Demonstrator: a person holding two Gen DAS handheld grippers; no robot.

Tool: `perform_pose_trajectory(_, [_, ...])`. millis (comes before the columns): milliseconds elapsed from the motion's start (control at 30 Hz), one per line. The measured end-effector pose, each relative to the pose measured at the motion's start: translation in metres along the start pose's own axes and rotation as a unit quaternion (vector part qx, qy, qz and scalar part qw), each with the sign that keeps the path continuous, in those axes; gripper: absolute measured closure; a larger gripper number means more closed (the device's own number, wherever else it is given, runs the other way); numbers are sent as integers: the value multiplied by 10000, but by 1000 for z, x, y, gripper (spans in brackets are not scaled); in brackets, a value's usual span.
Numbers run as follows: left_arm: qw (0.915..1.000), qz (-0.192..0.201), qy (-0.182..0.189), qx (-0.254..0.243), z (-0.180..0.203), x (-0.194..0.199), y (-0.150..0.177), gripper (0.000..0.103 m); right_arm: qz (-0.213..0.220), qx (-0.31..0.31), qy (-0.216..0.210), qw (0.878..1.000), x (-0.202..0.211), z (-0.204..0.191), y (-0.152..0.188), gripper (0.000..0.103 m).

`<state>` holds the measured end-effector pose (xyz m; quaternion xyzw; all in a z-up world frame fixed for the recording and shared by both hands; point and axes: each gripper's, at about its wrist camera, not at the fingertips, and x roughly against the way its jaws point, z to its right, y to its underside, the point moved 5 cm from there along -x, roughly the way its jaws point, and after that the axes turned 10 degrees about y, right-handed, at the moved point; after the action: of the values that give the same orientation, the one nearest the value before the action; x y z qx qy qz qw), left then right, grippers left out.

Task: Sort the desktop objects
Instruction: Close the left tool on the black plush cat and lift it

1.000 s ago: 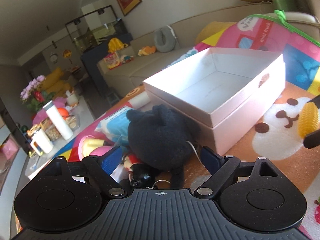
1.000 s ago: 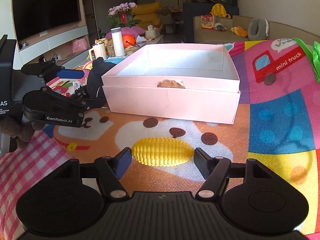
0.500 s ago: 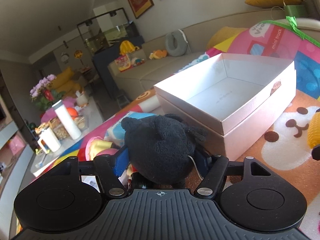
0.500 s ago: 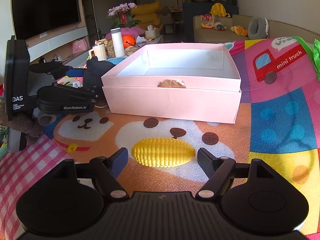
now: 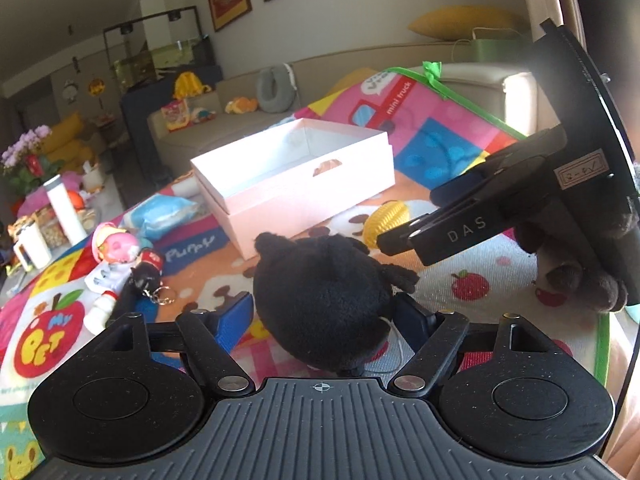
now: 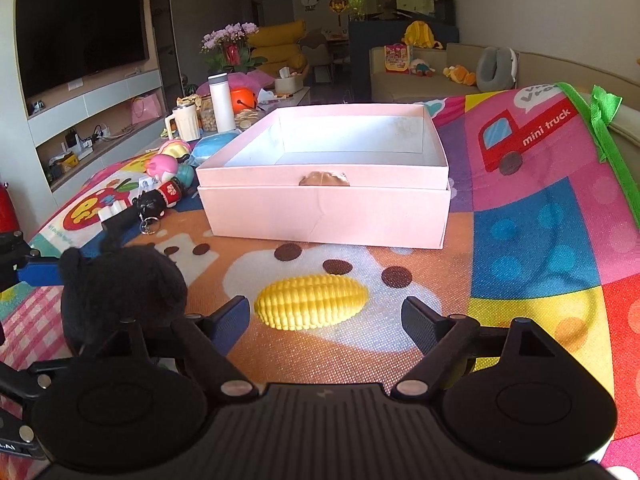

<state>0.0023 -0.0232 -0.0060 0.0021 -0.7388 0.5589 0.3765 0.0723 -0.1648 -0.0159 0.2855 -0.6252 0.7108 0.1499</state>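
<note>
A living room with a wall-mounted television (image 6: pixel 80 36), a beige sofa (image 6: pixel 420 80) and framed pictures surrounds a bench covered by a bright cartoon play mat (image 6: pixel 540 240).

In the right wrist view, at nine o'clock on the mat lies a cluster of small toys: a pink-headed doll (image 6: pixel 162 168), a black keychain figure (image 6: pixel 154 204) and a blue packet (image 6: pixel 214 144). Just past them, toward eleven o'clock, stand a white bottle (image 6: pixel 222 102) and a cream mug (image 6: pixel 186 122).

At eight o'clock the black plush toy (image 5: pixel 324 300) sits on the mat between the fingers of the left tool (image 5: pixel 326 318). Its jaws are opening; the blue left pad stands clear of the plush, while the right pad is hard against its side, so the grip looks released rather than firm.

At twelve o'clock, in the middle of the mat, rests the open pink box (image 6: pixel 324 188), empty inside, with a half-round finger cut-out in its near wall.

Near six o'clock, in front of the box and apart from it, lies the yellow toy corn cob (image 6: pixel 312 302). The right tool (image 6: pixel 326 320) hovers over it with jaws opening, both pads well clear of the cob's ends, holding nothing.

At three o'clock the mat shows a red mini truck print (image 6: pixel 520 140) and a green ribbon edge (image 6: pixel 604 112).
</note>
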Motion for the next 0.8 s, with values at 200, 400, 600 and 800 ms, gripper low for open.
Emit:
perform_pose_trajectory(200, [9970,-51,-733,239,-24,9,5,1,121,157,133,9997,15,0,3,17])
perform_pose_trajectory(400, [9856,-431,-1513,615,-58,20,21,0,266,372,196,9988,20,-3,-1,13])
perform_pose_trajectory(600, [9874,-192,-792,1355,-69,40,31,0,11,577,26,9983,-4,-13,-6,13])
perform_pose_trajectory(800, [9922,61,-112,1240,-30,34,17,0,-229,469,-6,9986,-23,-14,-11,36])
